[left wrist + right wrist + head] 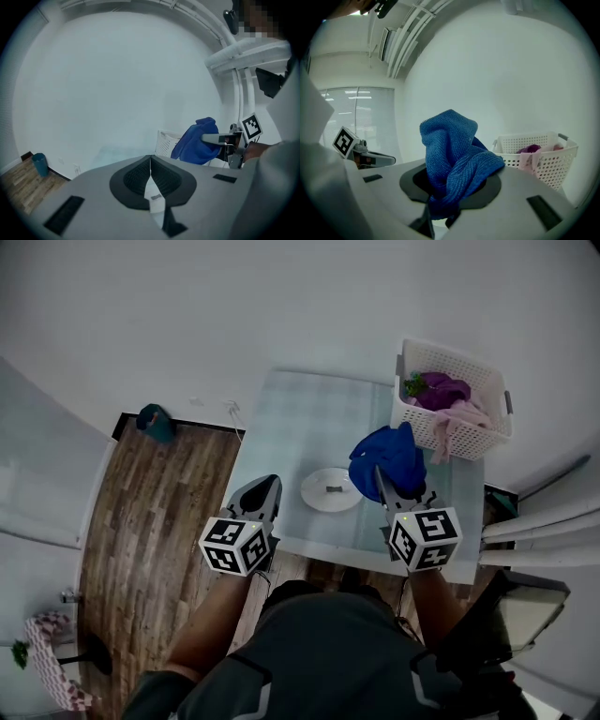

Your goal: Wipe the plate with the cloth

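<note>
While the right gripper [390,489] is clamped on the bunched blue cloth [452,154], held above the counter [300,418] just beside the plate [331,489], the left gripper [150,163] is closed on nothing. Wiping looks not yet begun; next the cloth must come down onto the plate.

Two tools [267,484] [382,474], one plate [330,489], one blue cloth [392,456], one white basket [422,427], one table [300,427]
</note>
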`<state>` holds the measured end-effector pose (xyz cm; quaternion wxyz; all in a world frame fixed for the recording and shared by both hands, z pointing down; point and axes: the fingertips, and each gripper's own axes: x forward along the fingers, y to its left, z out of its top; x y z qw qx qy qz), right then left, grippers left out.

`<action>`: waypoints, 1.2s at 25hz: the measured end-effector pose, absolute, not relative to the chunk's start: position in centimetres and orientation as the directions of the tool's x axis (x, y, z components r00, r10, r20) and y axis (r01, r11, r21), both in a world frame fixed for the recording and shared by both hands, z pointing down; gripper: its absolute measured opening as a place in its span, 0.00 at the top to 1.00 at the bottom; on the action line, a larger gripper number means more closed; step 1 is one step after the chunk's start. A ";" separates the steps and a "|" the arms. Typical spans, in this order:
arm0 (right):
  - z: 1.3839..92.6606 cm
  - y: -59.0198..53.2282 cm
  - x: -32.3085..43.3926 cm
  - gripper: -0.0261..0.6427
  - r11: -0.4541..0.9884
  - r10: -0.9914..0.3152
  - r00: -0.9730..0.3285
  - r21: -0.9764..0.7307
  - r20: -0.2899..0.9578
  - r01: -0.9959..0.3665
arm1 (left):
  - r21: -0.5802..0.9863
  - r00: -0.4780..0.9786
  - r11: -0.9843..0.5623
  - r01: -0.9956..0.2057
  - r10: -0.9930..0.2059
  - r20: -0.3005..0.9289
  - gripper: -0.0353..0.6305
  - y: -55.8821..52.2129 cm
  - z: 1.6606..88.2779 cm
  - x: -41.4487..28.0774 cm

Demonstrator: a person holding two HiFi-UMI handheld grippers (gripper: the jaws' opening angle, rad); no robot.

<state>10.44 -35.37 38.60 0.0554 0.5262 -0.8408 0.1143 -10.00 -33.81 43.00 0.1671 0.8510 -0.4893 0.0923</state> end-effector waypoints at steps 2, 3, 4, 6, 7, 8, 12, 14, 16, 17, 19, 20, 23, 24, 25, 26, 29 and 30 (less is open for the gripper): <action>40.1 -36.4 10.7 0.78 0.428 -0.861 -0.449 -0.135 0.240 -0.894 | 0.181 0.486 -0.452 -0.874 -0.790 0.375 0.93 -34.5 45.4 -10.0; 40.9 -36.9 10.8 0.78 0.427 -0.857 -0.448 -0.135 0.257 -0.894 | 0.175 0.479 -0.448 -0.877 -0.780 0.403 0.93 -35.0 46.6 -10.0; 41.7 -37.4 10.8 0.78 0.423 -0.853 -0.443 -0.133 0.275 -0.896 | 0.178 0.476 -0.445 -0.878 -0.767 0.430 0.93 -35.5 47.9 -10.0; 43.3 -38.2 10.9 0.78 0.411 -0.847 -0.430 -0.127 0.312 -0.903 | 0.202 0.482 -0.442 -0.874 -0.736 0.475 0.93 -36.2 50.2 -10.0; 44.0 -38.6 10.8 0.78 0.403 -0.845 -0.420 -0.122 0.330 -0.907 | 0.211 0.487 -0.444 -0.871 -0.722 0.492 0.93 -36.5 51.3 -10.0; 44.8 -39.1 10.8 0.78 0.394 -0.844 -0.408 -0.114 0.348 -0.912 | 0.213 0.489 -0.446 -0.869 -0.710 0.508 0.93 -37.0 52.3 -10.0; 48.7 -40.4 10.2 0.78 0.369 -0.825 -0.365 -0.078 0.432 -0.926 | 0.185 0.458 -0.435 -0.881 -0.691 0.560 0.93 -38.6 55.8 -10.6; 50.9 -41.0 9.9 0.78 0.371 -0.812 -0.344 -0.038 0.472 -0.928 | 0.229 0.493 -0.451 -0.863 -0.649 0.580 0.92 -38.9 57.6 -10.0; 53.0 -41.4 9.6 0.78 0.373 -0.801 -0.323 -0.003 0.504 -0.928 | 0.273 0.531 -0.470 -0.839 -0.601 0.598 0.86 -39.1 59.3 -9.2; 54.0 -41.5 9.3 0.78 0.375 -0.793 -0.319 0.005 0.520 -0.927 | 0.278 0.543 -0.485 -0.829 -0.580 0.607 0.83 -39.2 60.0 -8.8; 55.8 -41.6 8.6 0.78 0.390 -0.773 -0.320 0.012 0.548 -0.921 | 0.268 0.559 -0.523 -0.809 -0.545 0.625 0.80 -39.4 61.2 -8.2; 56.6 -41.7 8.2 0.78 0.401 -0.762 -0.324 0.016 0.561 -0.916 | 0.259 0.562 -0.539 -0.801 -0.529 0.636 0.80 -39.6 61.7 -7.9; 58.9 -41.9 7.2 0.78 0.447 -0.724 -0.338 0.036 0.601 -0.894 | 0.237 0.546 -0.564 -0.791 -0.476 0.689 0.79 -39.7 63.6 -7.6; 59.7 -41.9 6.9 0.78 0.466 -0.709 -0.343 0.044 0.616 -0.884 | 0.226 0.536 -0.572 -0.788 -0.459 0.709 0.79 -39.6 64.2 -7.5; 60.4 -41.9 6.7 0.78 0.482 -0.695 -0.345 0.053 0.631 -0.874 | 0.213 0.528 -0.584 -0.783 -0.444 0.724 0.79 -39.5 64.7 -7.4; 61.1 -41.9 6.7 0.78 0.490 -0.685 -0.341 0.061 0.644 -0.869 | 0.205 0.525 -0.596 -0.776 -0.430 0.735 0.79 -39.4 65.1 -7.3; 62.2 -42.0 6.9 0.78 0.478 -0.675 -0.326 0.056 0.662 -0.877 | 0.221 0.531 -0.610 -0.761 -0.391 0.751 0.79 -38.9 66.1 -6.7; 62.3 -41.9 7.0 0.78 0.474 -0.671 -0.326 0.047 0.666 -0.879 | 0.224 0.530 -0.612 -0.758 -0.380 0.758 0.79 -38.8 66.4 -6.6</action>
